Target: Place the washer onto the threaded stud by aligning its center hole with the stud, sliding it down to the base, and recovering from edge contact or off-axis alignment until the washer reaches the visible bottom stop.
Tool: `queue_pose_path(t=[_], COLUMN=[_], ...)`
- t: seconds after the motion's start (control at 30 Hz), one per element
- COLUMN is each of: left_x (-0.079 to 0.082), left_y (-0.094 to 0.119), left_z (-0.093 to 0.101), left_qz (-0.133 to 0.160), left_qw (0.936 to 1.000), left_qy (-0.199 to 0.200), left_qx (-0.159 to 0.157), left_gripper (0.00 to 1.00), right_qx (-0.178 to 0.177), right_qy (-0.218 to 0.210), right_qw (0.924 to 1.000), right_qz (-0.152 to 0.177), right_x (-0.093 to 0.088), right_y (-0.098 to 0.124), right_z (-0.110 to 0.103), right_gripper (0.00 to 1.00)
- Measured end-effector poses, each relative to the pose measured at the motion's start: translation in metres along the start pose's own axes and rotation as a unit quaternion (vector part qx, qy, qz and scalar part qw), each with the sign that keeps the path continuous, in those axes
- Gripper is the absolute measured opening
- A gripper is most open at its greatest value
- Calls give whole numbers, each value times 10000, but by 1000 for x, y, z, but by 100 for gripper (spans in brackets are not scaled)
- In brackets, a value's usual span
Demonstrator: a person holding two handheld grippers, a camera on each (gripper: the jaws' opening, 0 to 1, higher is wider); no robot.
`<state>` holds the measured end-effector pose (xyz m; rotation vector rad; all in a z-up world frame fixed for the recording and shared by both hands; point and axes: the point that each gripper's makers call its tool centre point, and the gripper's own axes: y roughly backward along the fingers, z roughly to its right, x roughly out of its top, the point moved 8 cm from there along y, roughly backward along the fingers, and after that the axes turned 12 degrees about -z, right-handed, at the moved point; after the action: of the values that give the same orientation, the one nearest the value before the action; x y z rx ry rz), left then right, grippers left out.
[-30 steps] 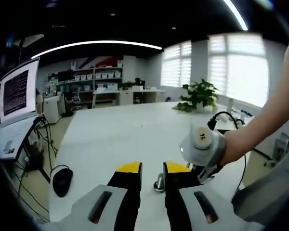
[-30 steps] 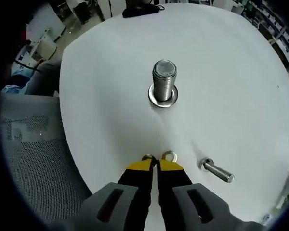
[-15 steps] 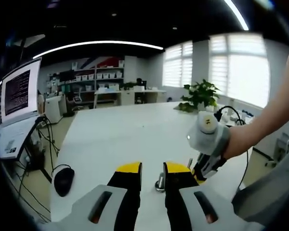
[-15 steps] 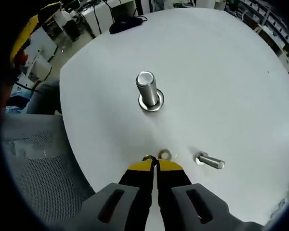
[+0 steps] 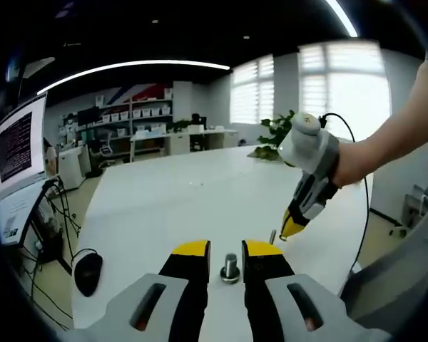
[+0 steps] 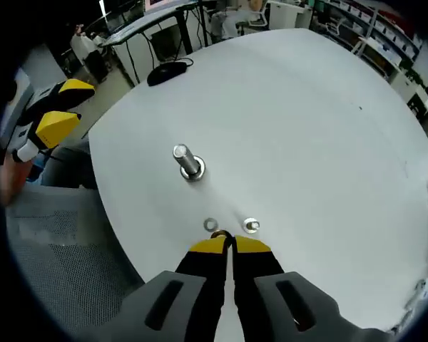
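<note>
while the right gripper (image 6: 222, 243) hovers with jaws together, the left gripper's (image 5: 227, 249) jaws stand apart; the washer (image 6: 211, 225) looks thin, stiff, slippery—best pinched by its rim.

Bright windows (image 5: 342, 92) blow out w/ glare; ceiling dim; fisheye bends edges; table (image 6: 307, 128) evenly lit.

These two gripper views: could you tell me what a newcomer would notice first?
In the right gripper view, a threaded stud stands upright on the white table, with a washer lying flat just beyond the shut right gripper. In the left gripper view, the left gripper frames the stud, and a person's hand holds the right gripper above the table.
</note>
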<state>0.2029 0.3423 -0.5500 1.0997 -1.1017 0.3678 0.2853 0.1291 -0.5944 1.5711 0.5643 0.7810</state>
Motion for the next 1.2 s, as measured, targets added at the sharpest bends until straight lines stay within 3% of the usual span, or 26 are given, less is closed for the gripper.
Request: queue_pose_path(t=[0.37,0.77,1.2], left_x=[2,4,4], left_y=[0,3,4], left_z=[0,-1,-3], left_qz=[43,108,137], left_qw=[9999,9998,9998], left_qy=[-92,-82,-60], left_qx=[50,113,128], left_gripper=[15,15,15], right_qx=[-109,-247,-166], right_qy=[-404,-258,-239], right_qw=[9991,9993,9993], right_qz=[29,-62,-229], right_x=[-7,4,11], right_y=[6,9,-6], right_z=[22,24,27], right_gripper=[4,4,4])
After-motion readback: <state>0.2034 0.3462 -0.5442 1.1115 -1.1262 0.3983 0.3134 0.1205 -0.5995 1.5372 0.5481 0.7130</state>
